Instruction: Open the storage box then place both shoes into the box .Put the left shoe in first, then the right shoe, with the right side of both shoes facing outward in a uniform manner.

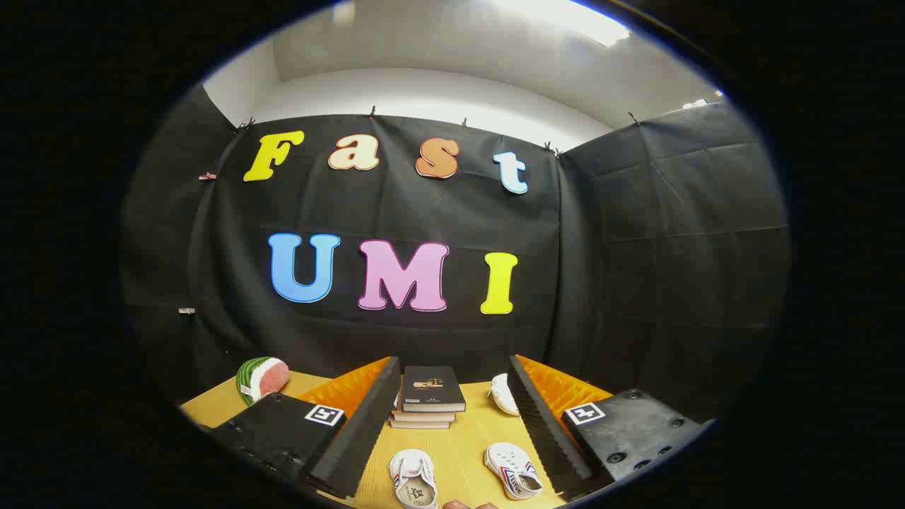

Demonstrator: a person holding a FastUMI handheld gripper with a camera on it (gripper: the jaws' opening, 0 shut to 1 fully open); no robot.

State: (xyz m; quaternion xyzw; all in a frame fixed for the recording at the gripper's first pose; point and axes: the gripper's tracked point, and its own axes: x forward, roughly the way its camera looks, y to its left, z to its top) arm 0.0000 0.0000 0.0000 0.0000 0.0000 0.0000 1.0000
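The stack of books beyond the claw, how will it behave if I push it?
The stack of books looks stiff and fairly heavy. The top book sits skewed on the others, so it may slide off first. The open claw hangs apart from it.

shoes [459, 477] white, red-blue stripes | table [459, 438] yellow wood | watermelon [260, 378] green-red

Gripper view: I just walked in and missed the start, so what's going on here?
A hand-held gripper hovers open above a wooden table, gripping nothing. Between its spread fingers lie two white shoes, side by side and untouched. Beyond them sits a stack of books, with a white object to its right that is too unclear to name. A watermelon slice rests beyond the left finger. Nothing has been picked up yet.
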